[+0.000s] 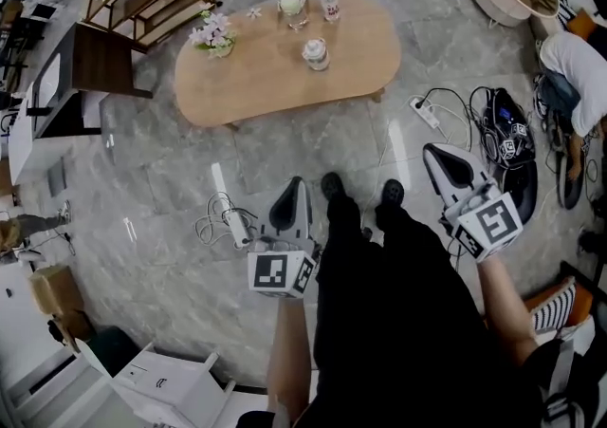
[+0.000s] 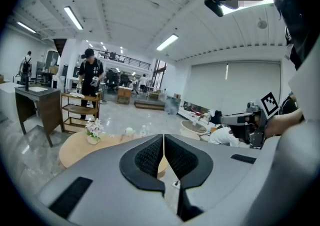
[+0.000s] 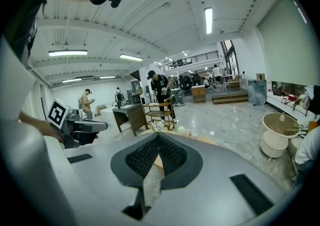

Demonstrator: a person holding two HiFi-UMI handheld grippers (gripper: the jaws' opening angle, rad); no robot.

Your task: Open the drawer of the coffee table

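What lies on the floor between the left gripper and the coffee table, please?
In the head view, only bare floor lies between the left gripper and the coffee table.

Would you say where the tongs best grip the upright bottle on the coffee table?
Probably round the straight middle of the bottle, below the cap, since it stands upright. Come from the head view's right: the jar stands before it, while the coffee table is bare there.

Coffee table (image 2: 75, 152) half behind jaws
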